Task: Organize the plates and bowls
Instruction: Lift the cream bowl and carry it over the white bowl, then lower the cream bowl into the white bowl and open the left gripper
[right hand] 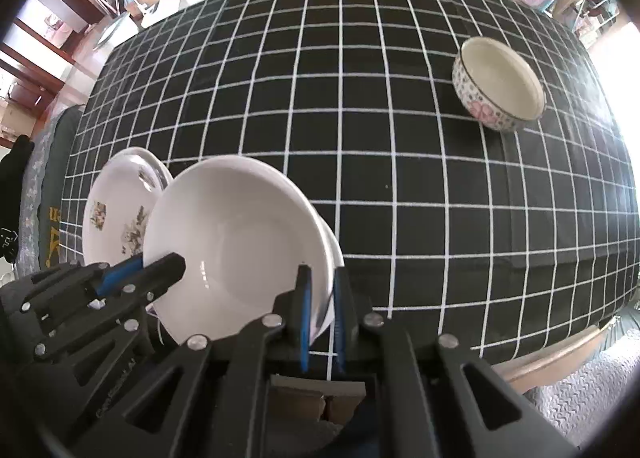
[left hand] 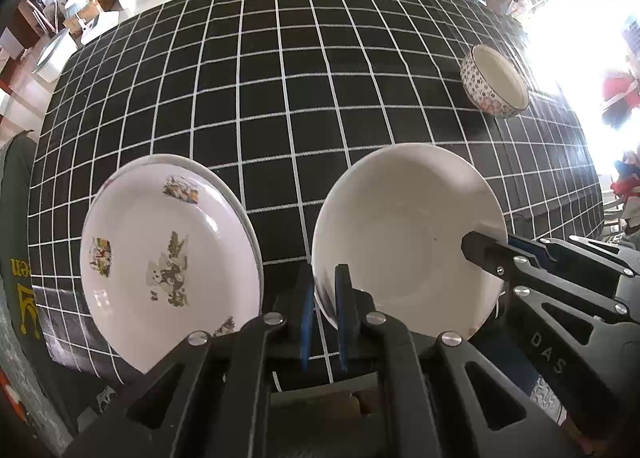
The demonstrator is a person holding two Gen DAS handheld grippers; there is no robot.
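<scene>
The left gripper (left hand: 324,298) pinches the near rim of the white bowl (left hand: 404,234). The right gripper (right hand: 320,298) pinches the same rim on the other side. Left of both jaws sit the picture plates (left hand: 168,250). Far off to the right, on the checked tablecloth (left hand: 280,97), sits a patterned bowl (right hand: 498,83).

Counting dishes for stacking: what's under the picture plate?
A second plate's rim shows beneath the picture plate, so two are stacked. Anything further beneath is covered.
</scene>
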